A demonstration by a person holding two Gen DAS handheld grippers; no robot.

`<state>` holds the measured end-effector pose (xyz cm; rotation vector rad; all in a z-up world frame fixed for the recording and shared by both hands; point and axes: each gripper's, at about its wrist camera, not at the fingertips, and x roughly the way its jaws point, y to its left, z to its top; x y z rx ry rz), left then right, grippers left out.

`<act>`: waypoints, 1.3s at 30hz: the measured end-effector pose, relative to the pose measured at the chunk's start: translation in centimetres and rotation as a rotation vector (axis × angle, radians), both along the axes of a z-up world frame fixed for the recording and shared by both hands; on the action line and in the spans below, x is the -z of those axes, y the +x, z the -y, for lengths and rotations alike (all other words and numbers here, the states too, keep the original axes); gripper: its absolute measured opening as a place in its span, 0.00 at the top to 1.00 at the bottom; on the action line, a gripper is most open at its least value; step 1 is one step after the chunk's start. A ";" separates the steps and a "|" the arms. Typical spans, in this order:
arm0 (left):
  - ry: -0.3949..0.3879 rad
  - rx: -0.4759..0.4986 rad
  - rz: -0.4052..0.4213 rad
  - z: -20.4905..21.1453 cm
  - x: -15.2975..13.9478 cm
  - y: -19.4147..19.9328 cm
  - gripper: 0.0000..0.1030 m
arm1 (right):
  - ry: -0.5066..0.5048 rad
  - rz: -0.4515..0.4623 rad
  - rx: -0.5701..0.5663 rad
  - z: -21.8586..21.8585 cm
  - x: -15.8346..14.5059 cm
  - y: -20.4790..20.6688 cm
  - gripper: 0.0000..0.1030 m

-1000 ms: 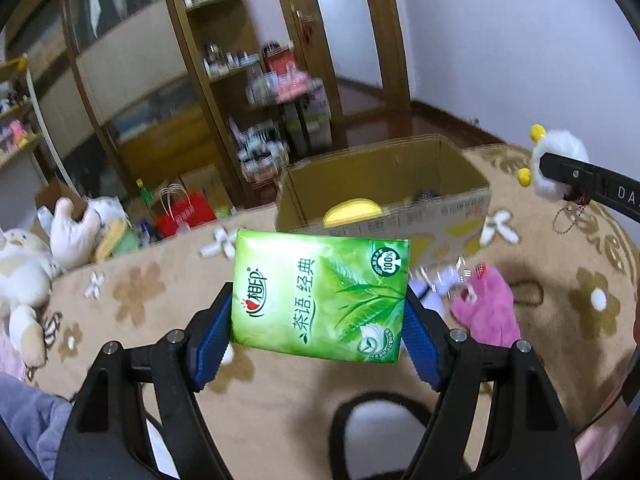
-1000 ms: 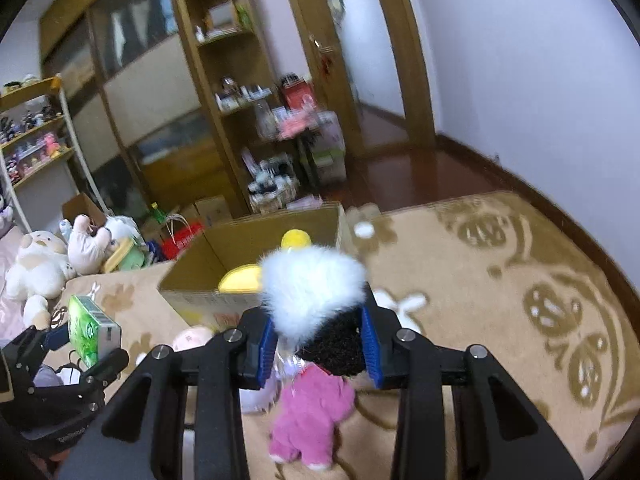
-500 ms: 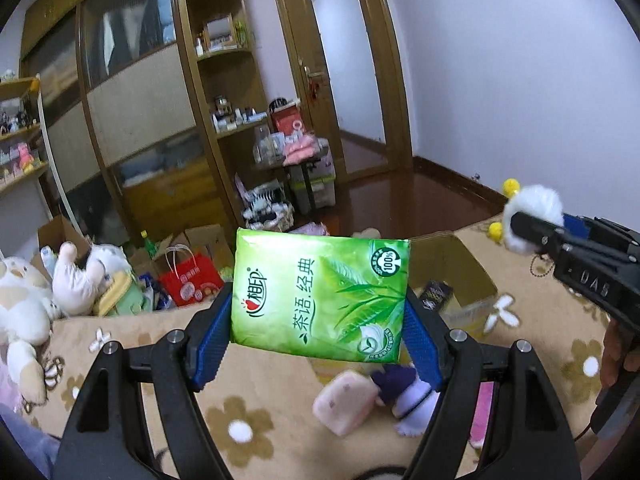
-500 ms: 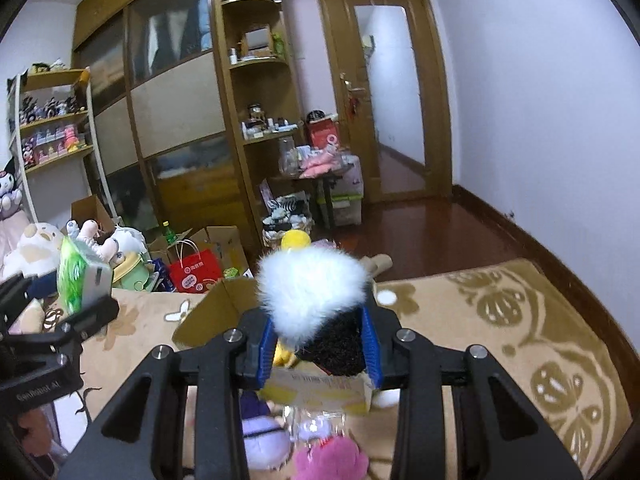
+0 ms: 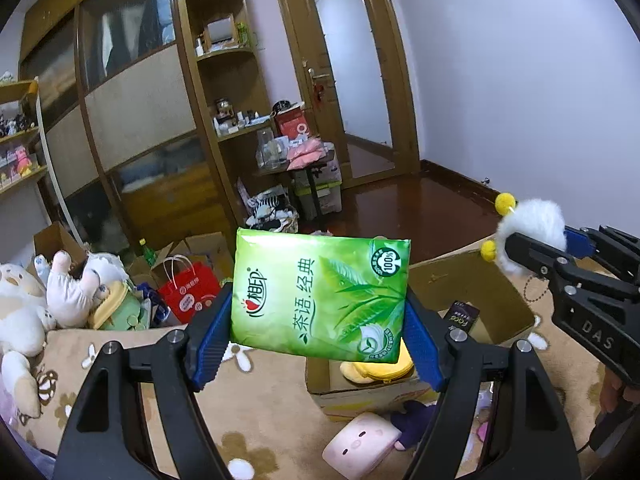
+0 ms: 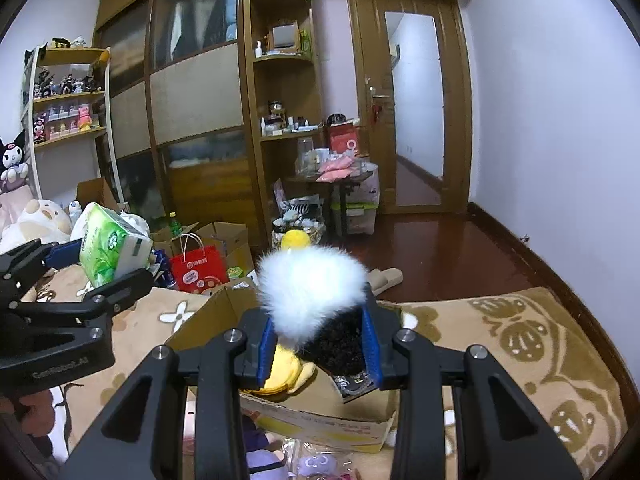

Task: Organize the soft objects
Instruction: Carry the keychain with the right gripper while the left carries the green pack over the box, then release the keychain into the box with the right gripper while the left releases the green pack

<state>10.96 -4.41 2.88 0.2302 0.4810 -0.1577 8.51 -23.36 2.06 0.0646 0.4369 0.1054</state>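
Tissue pack (image 5: pixel 320 296) clamped between left fingers (image 5: pixel 210 338); fluffy toy (image 6: pixel 310 294) between right fingers (image 6: pixel 370 346).

A lived-in room of a home, a bedroom or playroom by its look. The landmark is the tall wooden wardrobe (image 6: pixel 192 128) with frosted sliding panels: built into its right end are curved open shelves (image 6: pixel 284 60) crowded with small household items, and further right stands a wooden door (image 6: pixel 412 108) with a glass pane. To the wardrobe's left a shelf rack (image 6: pixel 68 100) holds figurines, plush toys (image 5: pixel 60 292) are heaped in front of it, and a flower-patterned carpet (image 6: pixel 520 344) lies over dark wood flooring.
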 end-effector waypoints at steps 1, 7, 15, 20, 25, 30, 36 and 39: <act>-0.010 0.002 -0.012 -0.1 0.4 0.3 0.26 | 0.000 -0.016 -0.009 -0.1 0.5 0.3 0.63; -0.027 0.019 -0.076 -0.5 3.2 2.9 0.26 | -0.011 -0.085 -0.018 0.0 3.5 2.0 0.63; -0.022 0.024 -0.178 0.0 6.5 5.7 0.26 | -0.021 -0.113 -0.008 0.1 5.4 2.7 0.63; 0.012 0.051 -0.181 1.3 7.2 5.8 0.26 | -0.001 -0.143 0.003 0.6 6.0 3.0 0.63; 0.038 0.060 -0.194 2.2 7.7 6.0 0.26 | 0.036 -0.153 0.039 1.5 6.3 3.0 0.62; 0.040 0.061 -0.199 2.5 8.0 6.2 0.26 | 0.056 -0.160 0.044 1.8 6.6 2.9 0.61; 0.009 0.055 -0.212 2.0 8.0 6.5 0.20 | 0.089 -0.171 0.046 2.2 7.0 3.0 0.59; 0.016 0.054 -0.203 1.8 7.9 6.3 0.13 | 0.104 -0.180 0.034 2.2 7.3 3.2 0.57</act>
